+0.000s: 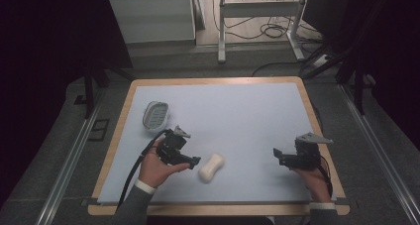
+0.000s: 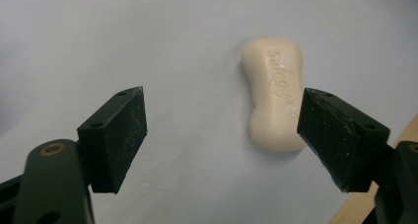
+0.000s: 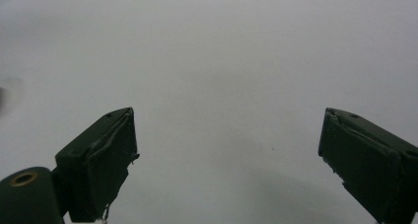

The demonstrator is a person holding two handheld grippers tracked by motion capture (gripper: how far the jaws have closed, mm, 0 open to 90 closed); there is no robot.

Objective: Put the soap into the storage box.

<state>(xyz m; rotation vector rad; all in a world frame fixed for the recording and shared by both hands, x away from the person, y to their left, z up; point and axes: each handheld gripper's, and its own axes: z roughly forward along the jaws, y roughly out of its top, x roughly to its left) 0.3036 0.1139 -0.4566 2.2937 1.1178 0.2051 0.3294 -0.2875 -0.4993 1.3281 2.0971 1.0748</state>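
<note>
The left gripper [image 1: 194, 161] is held with jaws spread just beside the soap bar [image 1: 211, 167], lined up for grasping; the right gripper [image 1: 278, 154] is parked apart, jaws spread, nothing between them.

Soap bar [image 2: 274, 95]: cream. Table mat [image 1: 247, 116]: pale blue, border light wood. Soap dish [image 1: 155, 115], far left: white-grey, ribbed. Grippers: black.
</note>
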